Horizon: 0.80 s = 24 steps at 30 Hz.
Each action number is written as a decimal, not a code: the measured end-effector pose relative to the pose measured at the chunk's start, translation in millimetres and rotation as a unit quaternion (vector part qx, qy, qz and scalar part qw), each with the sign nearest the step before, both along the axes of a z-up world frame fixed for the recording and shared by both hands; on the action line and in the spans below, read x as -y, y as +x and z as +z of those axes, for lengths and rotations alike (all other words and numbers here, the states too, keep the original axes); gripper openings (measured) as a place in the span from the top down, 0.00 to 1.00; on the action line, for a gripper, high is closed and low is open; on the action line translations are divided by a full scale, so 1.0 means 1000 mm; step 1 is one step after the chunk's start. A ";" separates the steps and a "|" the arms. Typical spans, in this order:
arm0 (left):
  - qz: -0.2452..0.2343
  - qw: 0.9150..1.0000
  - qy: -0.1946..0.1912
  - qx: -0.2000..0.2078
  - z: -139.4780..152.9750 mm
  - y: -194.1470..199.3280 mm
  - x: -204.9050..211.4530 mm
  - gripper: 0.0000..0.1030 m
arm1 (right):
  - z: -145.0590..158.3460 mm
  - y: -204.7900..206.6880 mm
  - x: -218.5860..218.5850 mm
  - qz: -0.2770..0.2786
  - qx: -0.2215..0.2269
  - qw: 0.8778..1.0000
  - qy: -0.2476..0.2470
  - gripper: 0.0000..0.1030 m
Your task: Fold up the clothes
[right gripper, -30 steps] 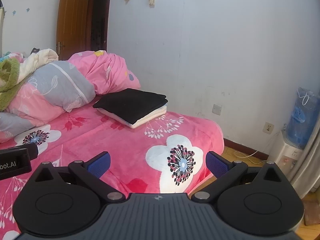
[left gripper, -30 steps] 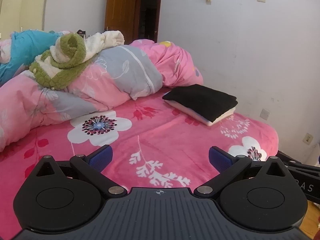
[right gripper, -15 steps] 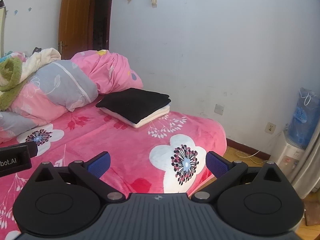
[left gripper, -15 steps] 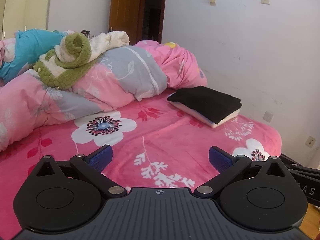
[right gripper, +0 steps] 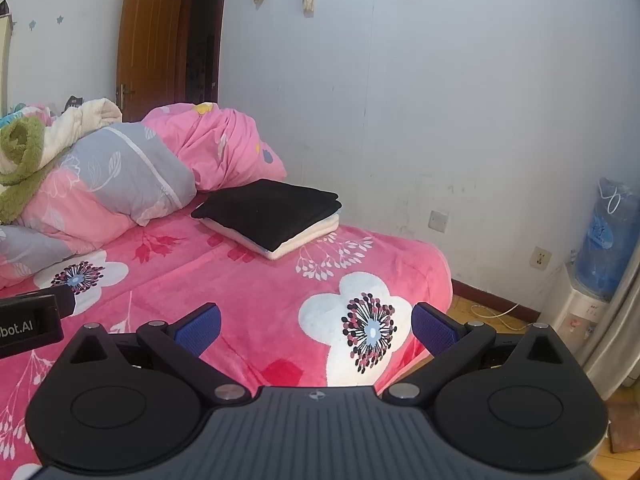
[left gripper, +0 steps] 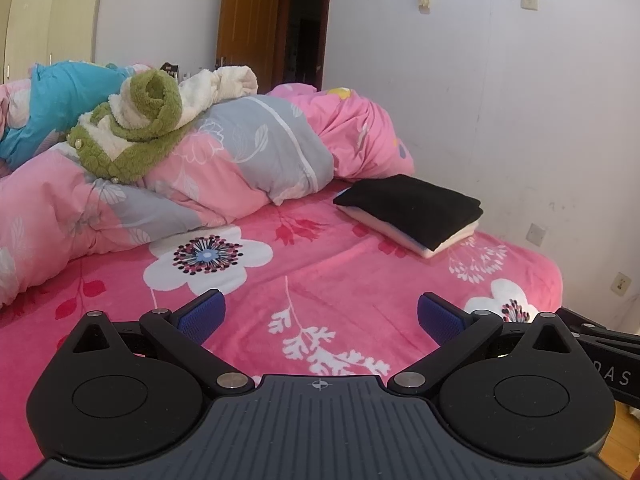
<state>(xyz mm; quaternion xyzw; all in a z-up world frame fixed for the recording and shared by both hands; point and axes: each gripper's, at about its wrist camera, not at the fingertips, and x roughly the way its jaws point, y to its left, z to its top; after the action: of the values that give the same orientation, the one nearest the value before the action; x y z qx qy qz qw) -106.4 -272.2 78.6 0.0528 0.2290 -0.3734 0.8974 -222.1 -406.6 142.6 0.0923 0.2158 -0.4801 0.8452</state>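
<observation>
A folded black garment (left gripper: pixel 412 208) rests on a folded cream one (left gripper: pixel 452 240) near the far right corner of the pink flowered bed (left gripper: pixel 320 280); the same stack, black garment (right gripper: pixel 268 212) on top, lies mid-bed in the right wrist view. A green and cream fleece garment (left gripper: pixel 136 128) lies crumpled on top of the rolled duvet (left gripper: pixel 240 156). My left gripper (left gripper: pixel 319 316) hovers open above the bedspread, nothing between its blue pads. My right gripper (right gripper: pixel 316 326) is open too, over the bed's right edge.
The rolled pink and grey duvet (right gripper: pixel 120 176) fills the back of the bed, with a blue cover (left gripper: pixel 56 96) behind it. A white wall (right gripper: pixel 440 100) runs along the right. A water dispenser (right gripper: pixel 600 264) stands on the wood floor. A brown door (left gripper: pixel 248 20) is at the back.
Both views have shifted slightly, so the folded stack and the duvet sit a little higher and further right. Both grippers stay open and empty.
</observation>
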 end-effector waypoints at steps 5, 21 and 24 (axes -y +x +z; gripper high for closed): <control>0.000 1.000 0.001 0.001 0.000 0.000 0.000 0.00 | 0.001 0.000 0.000 0.001 -0.001 1.000 0.000 0.00; 0.002 1.000 0.003 0.002 0.000 0.000 0.000 0.00 | 0.000 0.002 -0.001 0.000 -0.001 1.000 0.001 0.00; 0.003 1.000 0.004 0.002 0.000 0.000 0.000 0.00 | 0.000 0.001 0.000 0.000 -0.002 1.000 0.001 0.00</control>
<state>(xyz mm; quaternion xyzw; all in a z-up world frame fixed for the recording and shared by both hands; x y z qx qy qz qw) -106.4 -272.4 78.6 0.0569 0.2289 -0.3697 0.8987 -220.7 -406.2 142.3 0.0925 0.2181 -0.4799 0.8447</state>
